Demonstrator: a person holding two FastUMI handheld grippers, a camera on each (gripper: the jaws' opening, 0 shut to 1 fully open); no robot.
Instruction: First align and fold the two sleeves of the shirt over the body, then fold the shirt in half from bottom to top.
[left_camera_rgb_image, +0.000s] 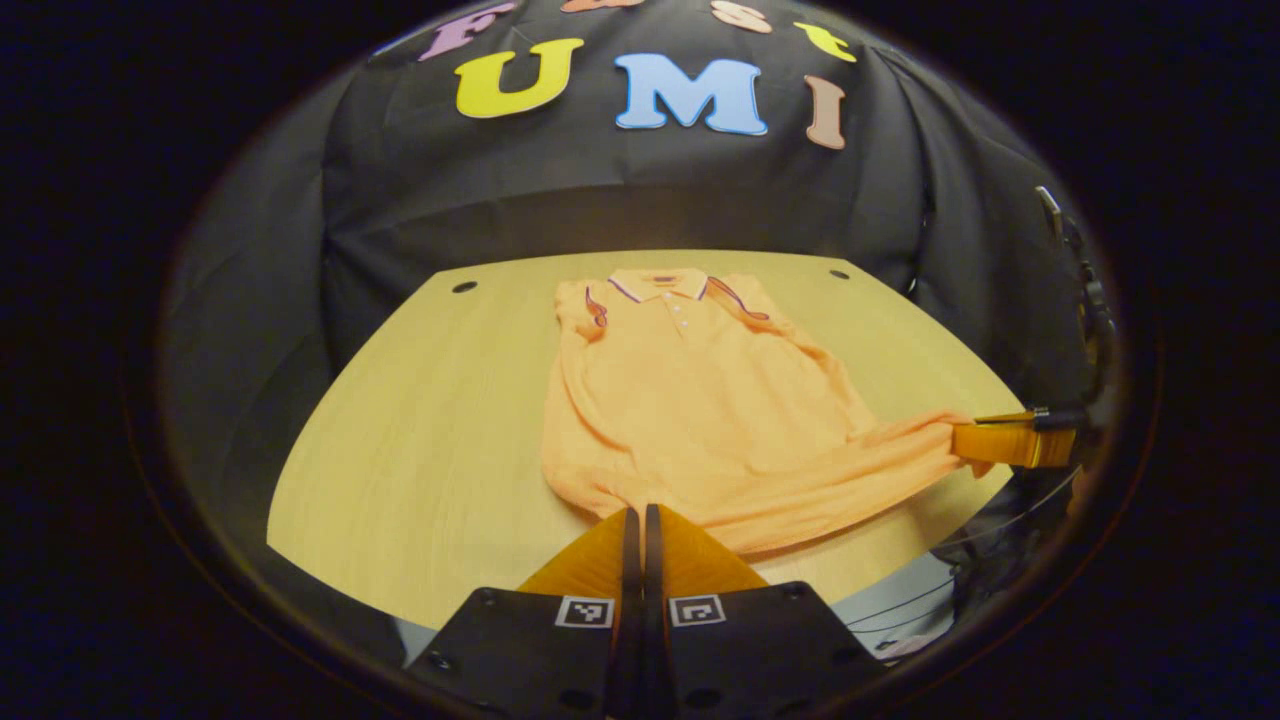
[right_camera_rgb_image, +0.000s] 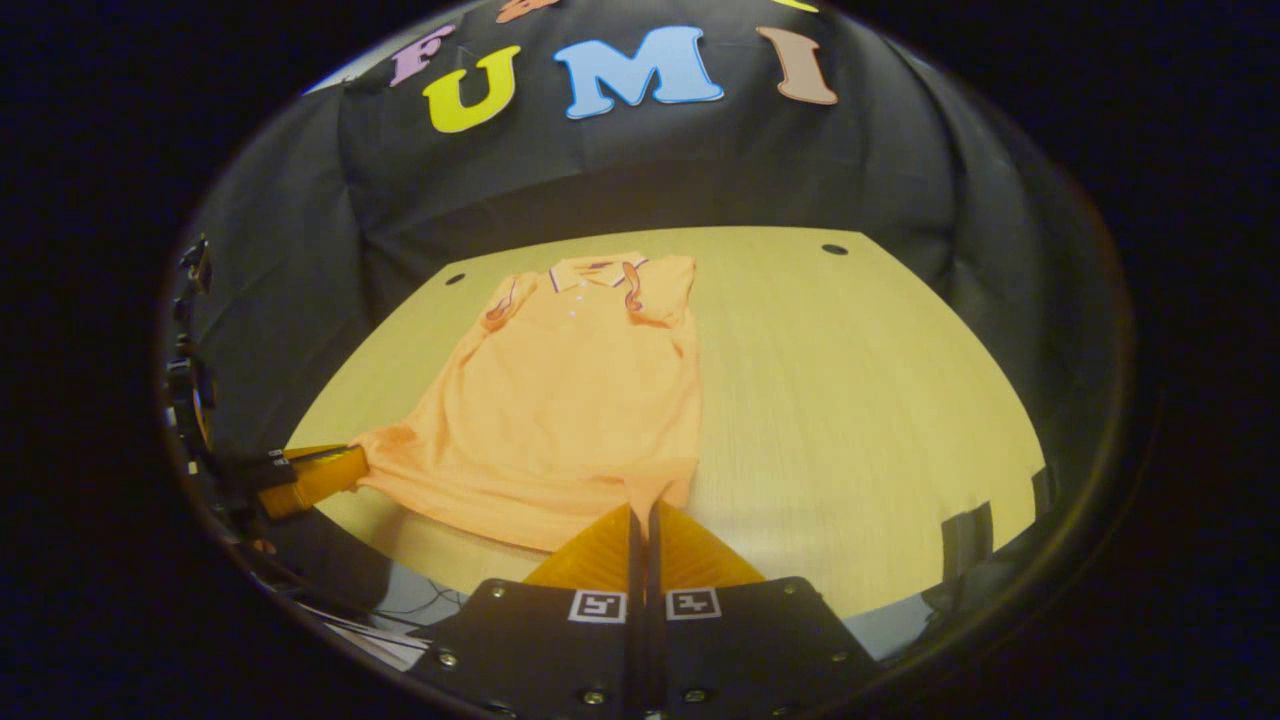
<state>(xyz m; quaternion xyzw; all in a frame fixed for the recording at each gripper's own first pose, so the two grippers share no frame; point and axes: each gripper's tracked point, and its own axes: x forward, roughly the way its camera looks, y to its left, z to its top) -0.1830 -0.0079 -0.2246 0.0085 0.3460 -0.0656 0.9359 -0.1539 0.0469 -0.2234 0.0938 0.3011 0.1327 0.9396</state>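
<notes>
Shirt (left_camera_rgb_image: 690, 400) lies flat on the wooden table (left_camera_rgb_image: 420, 450), collar (left_camera_rgb_image: 657, 284) at the far edge toward the wall and hem nearest the person, so its long axis runs straight away from both grippers. Both sleeves already look folded in over the body, which suggests the bottom-to-top fold is the step in hand. The left gripper (left_camera_rgb_image: 636, 515) is clenched on the near hem at the shirt's left corner, its fingers pressed together on the cloth; the right gripper (right_camera_rgb_image: 640, 510) is likewise clenched on the hem at the right corner. In the left gripper view the right gripper appears off to the side, pinching a stretched corner of fabric, and the right gripper view shows the left gripper doing the same. Since the collar lies directly ahead of both sets of jaws, the coming move likely calls for lifting the hem and carrying it forward evenly, keeping both corners level so the fold lands square.
</notes>
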